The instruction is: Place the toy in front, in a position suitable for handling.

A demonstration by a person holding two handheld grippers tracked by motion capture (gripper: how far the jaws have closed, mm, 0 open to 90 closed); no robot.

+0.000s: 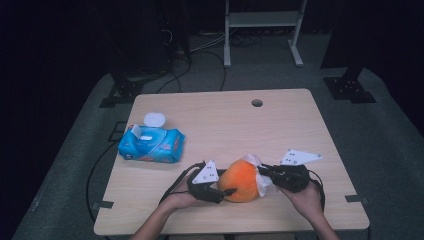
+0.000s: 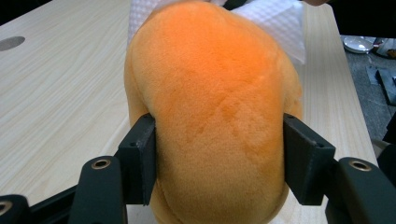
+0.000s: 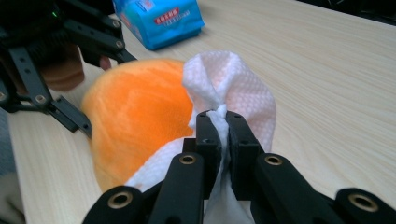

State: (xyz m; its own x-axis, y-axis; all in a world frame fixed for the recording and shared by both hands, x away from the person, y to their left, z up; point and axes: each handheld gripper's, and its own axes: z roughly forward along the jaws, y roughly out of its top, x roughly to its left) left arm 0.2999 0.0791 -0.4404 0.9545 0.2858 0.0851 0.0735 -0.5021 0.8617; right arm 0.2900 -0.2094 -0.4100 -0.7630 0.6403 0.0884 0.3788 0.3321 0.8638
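High view: on the tabletop [image 1: 280, 130] the left claw [image 1: 226, 191] clamps the orange plush toy [image 1: 242, 180] while the right claw [image 1: 263, 171], pinched on a white wipe [image 1: 261, 184], presses it against the toy, wiping apparently underway, unfinished.

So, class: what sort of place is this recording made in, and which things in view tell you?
Probably a lab or test room, not a home: a lone wooden table on grey carpet, dark stands and loose cables behind it, and hand-held grippers, left gripper and right gripper, working an orange plush toy.
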